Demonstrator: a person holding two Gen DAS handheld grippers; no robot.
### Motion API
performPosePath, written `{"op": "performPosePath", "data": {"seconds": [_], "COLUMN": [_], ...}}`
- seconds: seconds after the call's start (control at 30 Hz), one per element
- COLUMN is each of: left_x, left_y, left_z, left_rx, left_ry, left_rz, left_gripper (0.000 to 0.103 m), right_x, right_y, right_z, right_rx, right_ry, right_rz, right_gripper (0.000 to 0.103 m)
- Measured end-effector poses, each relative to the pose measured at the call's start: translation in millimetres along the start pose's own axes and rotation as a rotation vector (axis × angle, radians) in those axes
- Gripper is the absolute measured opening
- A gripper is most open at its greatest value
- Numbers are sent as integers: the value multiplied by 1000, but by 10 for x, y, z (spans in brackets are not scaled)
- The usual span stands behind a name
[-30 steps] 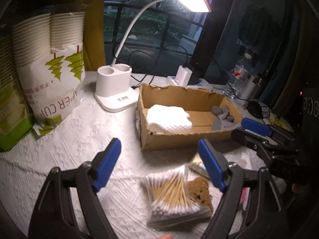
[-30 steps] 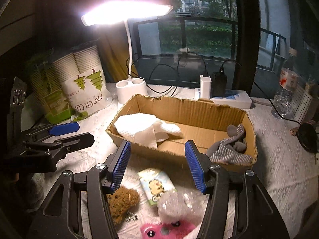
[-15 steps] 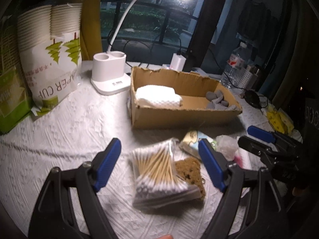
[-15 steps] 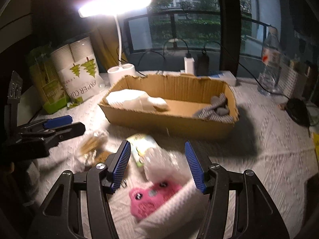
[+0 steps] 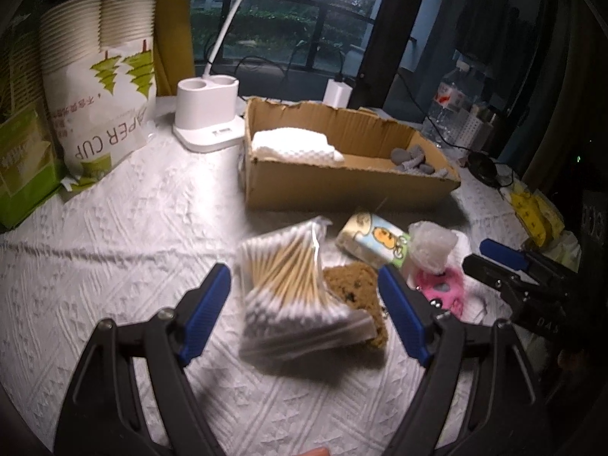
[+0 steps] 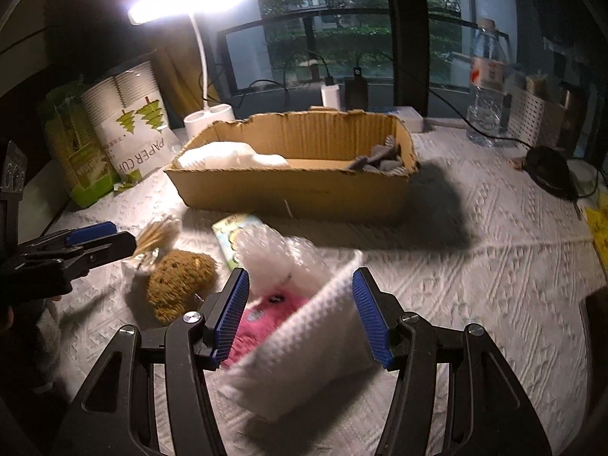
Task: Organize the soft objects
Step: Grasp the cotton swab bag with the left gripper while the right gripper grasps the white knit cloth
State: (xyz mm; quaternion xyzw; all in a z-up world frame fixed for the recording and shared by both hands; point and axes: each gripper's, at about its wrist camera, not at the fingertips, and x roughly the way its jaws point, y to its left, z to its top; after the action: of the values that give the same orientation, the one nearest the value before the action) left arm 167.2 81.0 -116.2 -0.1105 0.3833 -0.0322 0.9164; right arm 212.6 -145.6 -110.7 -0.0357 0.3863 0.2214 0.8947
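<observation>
A cardboard box [image 5: 342,193] [image 6: 288,193] holds a white cloth [image 5: 292,144] at its left and grey socks [image 5: 414,159] at its right. In front of it lie a bag of cotton swabs [image 5: 292,288], a brown plush [image 5: 357,292] [image 6: 178,281], a tissue pack [image 5: 376,239], bubble wrap [image 5: 433,247] [image 6: 273,258], a pink plush [image 5: 444,288] [image 6: 262,323] and a white waffle cloth [image 6: 311,345]. My left gripper [image 5: 304,311] is open around the swab bag. My right gripper [image 6: 300,315] is open around the white cloth and pink plush.
A white desk lamp [image 5: 209,114] and a sleeve of paper cups [image 5: 102,87] stand at the back left, with a green pack [image 5: 26,163] beside them. A water bottle [image 6: 488,87], chargers and cables are behind the box. A black round object [image 6: 551,171] lies at the right.
Both grippers have pulled back from the box and dropped toward the loose items. The swab bag now sits between the left fingers; the white cloth and pink plush between the right fingers.
</observation>
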Motion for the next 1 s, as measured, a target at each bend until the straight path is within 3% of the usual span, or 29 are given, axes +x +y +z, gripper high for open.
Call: {"op": "performPosePath", "data": {"seconds": [0.43,0.63,0.7,0.77,0.97,1.0], "left_x": [192,342,384,419,434,426], "left_y": [112,136,126,116,98,82], "left_z": [56,53,45,35,19,19], "left_rx": [-69,-83,-79,-76,-67,-55], "left_ry": [24,59,69,79,84,82], "left_rz": [79,103,108,109,82,83], "left_gripper": [81,81,81,81,79,75], "right_x": [126,117,107,98,8,-15], "right_y": [-67,-97,-95,-90,-114,-120], "right_z": [-135,-141,-134,-126,-89,-79], "right_rx": [0,1,0,-5,-2,-2], "right_ry": [70,76,71,68,39,30], "right_rz": [63,117,122,123,130,129], "right_gripper": [59,42,26,19,12,12]}}
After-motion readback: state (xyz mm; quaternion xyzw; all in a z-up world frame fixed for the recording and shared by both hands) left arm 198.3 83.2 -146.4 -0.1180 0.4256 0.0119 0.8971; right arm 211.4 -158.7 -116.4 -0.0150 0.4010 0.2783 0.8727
